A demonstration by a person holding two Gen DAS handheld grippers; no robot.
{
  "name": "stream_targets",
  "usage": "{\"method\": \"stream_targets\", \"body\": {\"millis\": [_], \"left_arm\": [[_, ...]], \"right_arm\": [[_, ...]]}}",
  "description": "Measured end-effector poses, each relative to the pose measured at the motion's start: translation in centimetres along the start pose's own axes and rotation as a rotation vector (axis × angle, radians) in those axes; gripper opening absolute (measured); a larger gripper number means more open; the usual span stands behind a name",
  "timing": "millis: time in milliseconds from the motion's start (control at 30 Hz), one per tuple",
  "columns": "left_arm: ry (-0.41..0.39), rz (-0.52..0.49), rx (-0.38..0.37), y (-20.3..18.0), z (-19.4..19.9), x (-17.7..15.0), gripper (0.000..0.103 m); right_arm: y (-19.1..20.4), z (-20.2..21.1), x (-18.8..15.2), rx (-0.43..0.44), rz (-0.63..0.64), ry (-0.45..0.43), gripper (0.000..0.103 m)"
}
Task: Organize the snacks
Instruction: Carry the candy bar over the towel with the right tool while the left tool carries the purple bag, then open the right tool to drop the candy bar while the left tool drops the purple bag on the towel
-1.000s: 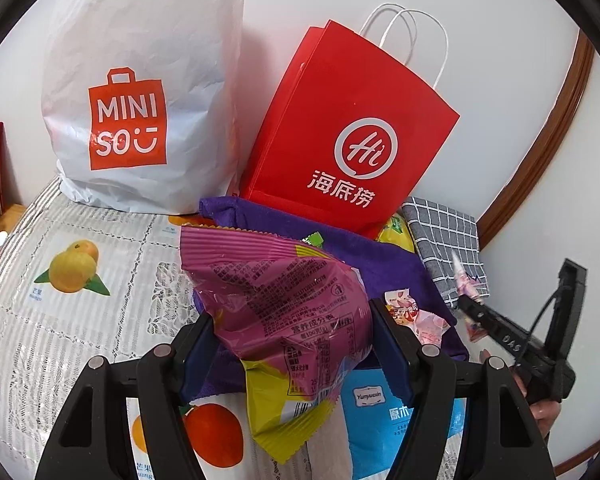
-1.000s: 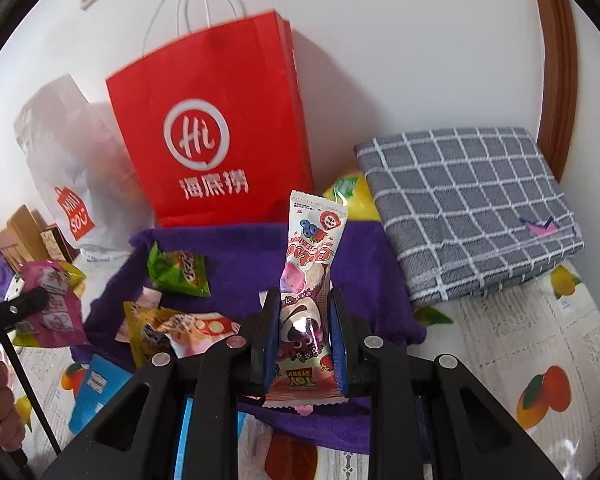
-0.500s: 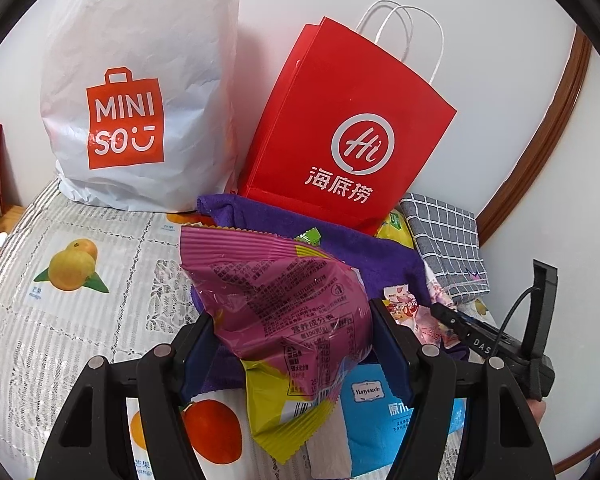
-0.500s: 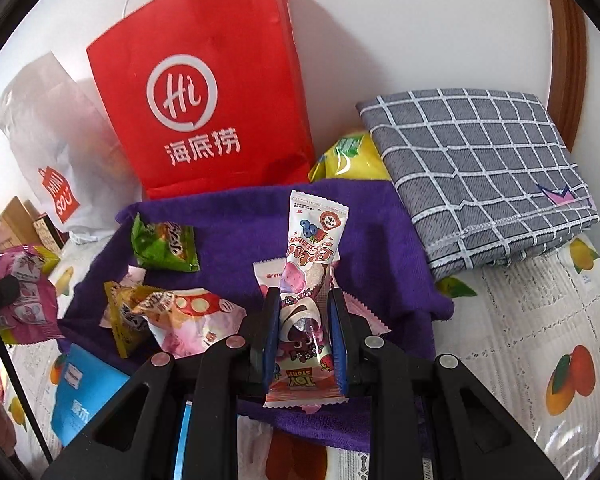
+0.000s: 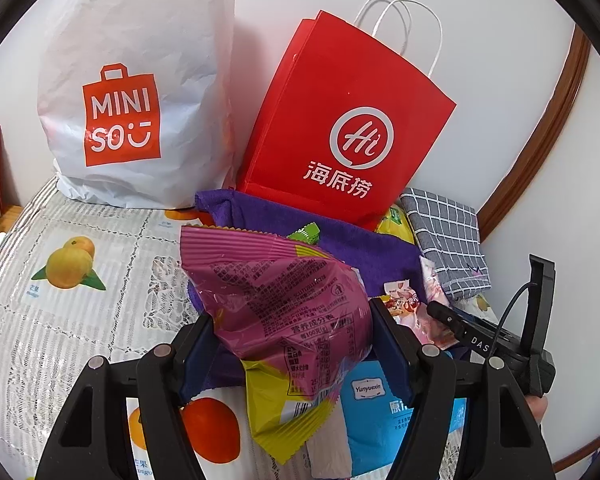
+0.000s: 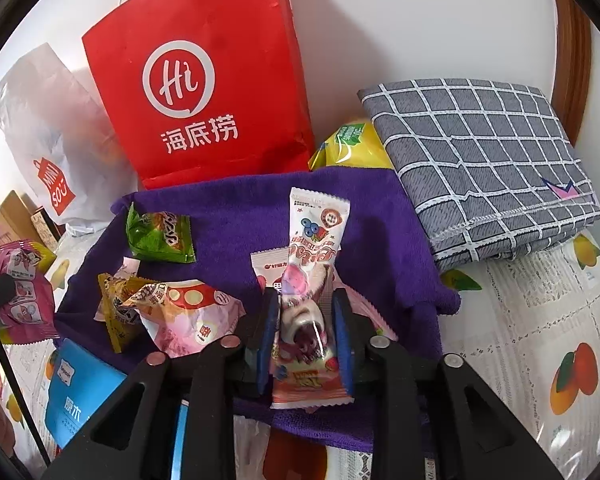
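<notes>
Candy packet [image 6: 308, 312] between opening right tool [image 6: 306, 338] pads; left tool [image 5: 292, 344] clamps magenta bag [image 5: 276, 300].

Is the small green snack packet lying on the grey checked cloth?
No, the small green snack packet lies on the purple towel.

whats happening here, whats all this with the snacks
A person is sorting snack packets with a handheld gripper in each hand. The left gripper is clamped on a puffy magenta snack bag, held above the fruit-print tablecloth. The right gripper is over the purple towel, where several packets already lie, and its jaws are opening around a pink-and-white candy packet, apparently setting it down. A red paper bag stands behind the towel.
</notes>
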State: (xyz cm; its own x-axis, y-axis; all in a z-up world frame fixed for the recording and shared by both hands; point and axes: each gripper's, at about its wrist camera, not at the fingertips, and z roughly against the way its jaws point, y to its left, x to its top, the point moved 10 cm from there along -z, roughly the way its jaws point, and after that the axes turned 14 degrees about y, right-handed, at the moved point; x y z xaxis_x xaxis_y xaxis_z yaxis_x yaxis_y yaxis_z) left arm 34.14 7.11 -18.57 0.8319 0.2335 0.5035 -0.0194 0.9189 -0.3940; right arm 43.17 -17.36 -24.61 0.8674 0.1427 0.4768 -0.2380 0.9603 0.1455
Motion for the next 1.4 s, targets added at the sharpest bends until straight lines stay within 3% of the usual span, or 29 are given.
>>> {"method": "stream_targets", "body": {"millis": [367, 700, 900, 1133, 1400], "left_arm": [[0.0, -0.001, 0.001, 0.0, -0.1, 0.0, 0.069], [-0.008, -0.001, 0.021, 0.2, -0.2, 0.1, 0.069], [0.001, 0.037, -0.011, 0.4, -0.8, 0.6, 0.069], [0.012, 0.065, -0.035, -1.1, -2.4, 2.7, 0.069], [0.016, 0.095, 0.0, -2.4, -5.3, 4.6, 0.069]], "right_arm": [[0.1, 3.0, 0.7, -0.002, 0.003, -0.082, 0.047], [1.4, 4.7, 0.7, -0.039, 0.069, -0.119, 0.048], [1.7, 5.3, 0.7, -0.025, 0.079, -0.127, 0.047], [0.8, 6.1, 1.1, -0.03, 0.068, -0.141, 0.047], [-1.2, 7.0, 1.6, -0.058, 0.034, -0.163, 0.047]]}}
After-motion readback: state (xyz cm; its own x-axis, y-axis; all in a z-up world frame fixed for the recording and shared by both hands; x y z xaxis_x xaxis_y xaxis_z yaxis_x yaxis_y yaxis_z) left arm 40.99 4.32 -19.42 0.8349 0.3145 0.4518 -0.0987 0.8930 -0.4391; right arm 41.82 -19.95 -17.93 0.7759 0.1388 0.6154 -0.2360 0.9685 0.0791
